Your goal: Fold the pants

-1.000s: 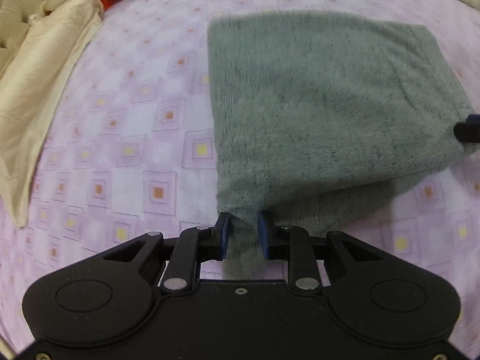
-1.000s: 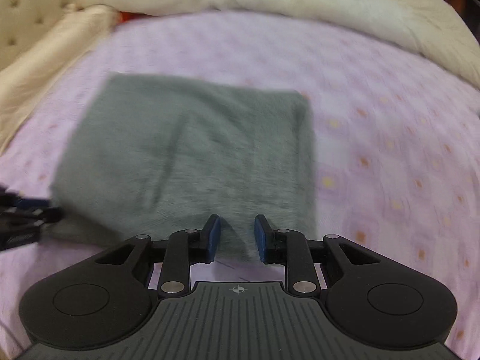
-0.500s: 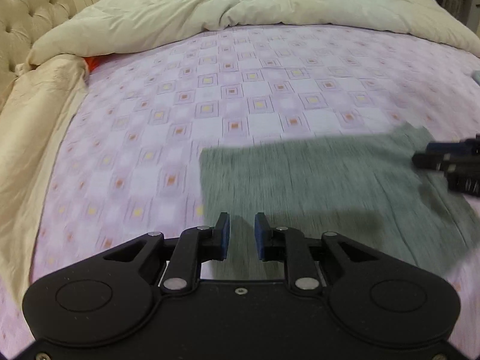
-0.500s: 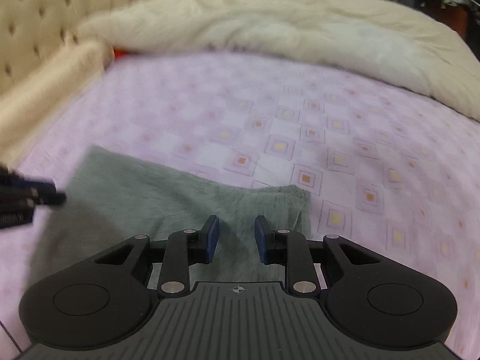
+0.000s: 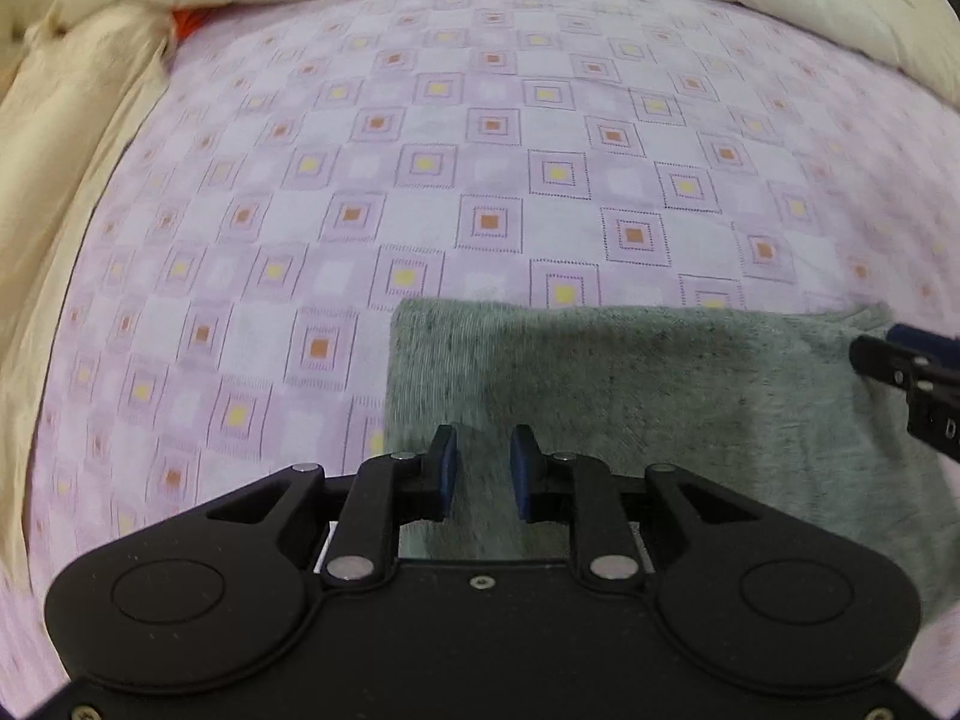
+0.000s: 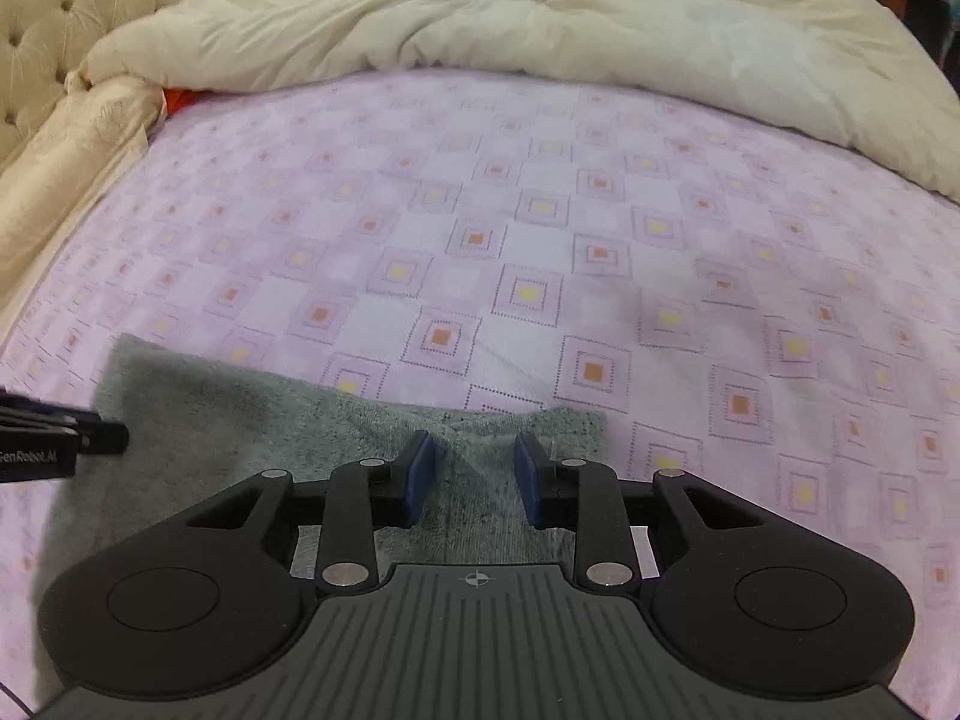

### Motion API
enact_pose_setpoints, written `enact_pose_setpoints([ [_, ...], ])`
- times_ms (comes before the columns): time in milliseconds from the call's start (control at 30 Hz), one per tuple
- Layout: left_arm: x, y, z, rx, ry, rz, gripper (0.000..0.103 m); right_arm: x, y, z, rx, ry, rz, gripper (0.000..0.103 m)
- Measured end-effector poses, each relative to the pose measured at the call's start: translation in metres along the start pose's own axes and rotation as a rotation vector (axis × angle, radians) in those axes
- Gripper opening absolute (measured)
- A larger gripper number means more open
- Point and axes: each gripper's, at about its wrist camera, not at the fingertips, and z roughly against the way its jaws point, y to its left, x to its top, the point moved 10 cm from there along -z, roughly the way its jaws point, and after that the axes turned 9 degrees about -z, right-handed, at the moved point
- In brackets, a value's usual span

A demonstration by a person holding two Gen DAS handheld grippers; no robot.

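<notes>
The grey pants lie folded into a flat rectangle on the pink patterned bedsheet. My left gripper hovers over the fold's near left part, jaws apart, with nothing between them. My right gripper is open wider over the fold's right corner of the pants, also empty. Each gripper's tip shows at the edge of the other's view: the right one in the left wrist view, the left one in the right wrist view.
A cream duvet is bunched along the far side of the bed. A gold cover runs down the left side, with a tufted headboard behind it. Something orange peeks out under the duvet.
Both grippers carried the pants' near edge forward over the rest, laid it down and let go. The right gripper's jaws have opened wider. The pants now lie as a shorter rectangle.
</notes>
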Motion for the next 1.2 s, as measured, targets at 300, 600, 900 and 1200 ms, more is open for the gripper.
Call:
enact_pose_setpoints([
  [300, -0.028, -0.005, 0.065, -0.001, -0.028, 0.043, 0.03, -0.024, 0.013, 0.085, 0.005, -0.047, -0.062, 0.028],
  [600, -0.07, -0.026, 0.115, 0.026, -0.067, 0.002, 0.037, -0.063, 0.035, 0.134, 0.013, -0.05, -0.026, 0.029],
  [900, -0.103, -0.045, 0.157, 0.039, -0.073, 0.032, 0.037, -0.076, 0.042, 0.171, 0.035, -0.069, 0.011, 0.029],
  [1200, -0.12, -0.069, 0.183, 0.056, -0.1, 0.035, 0.037, -0.08, 0.039, 0.198, 0.072, -0.11, 0.029, 0.029],
])
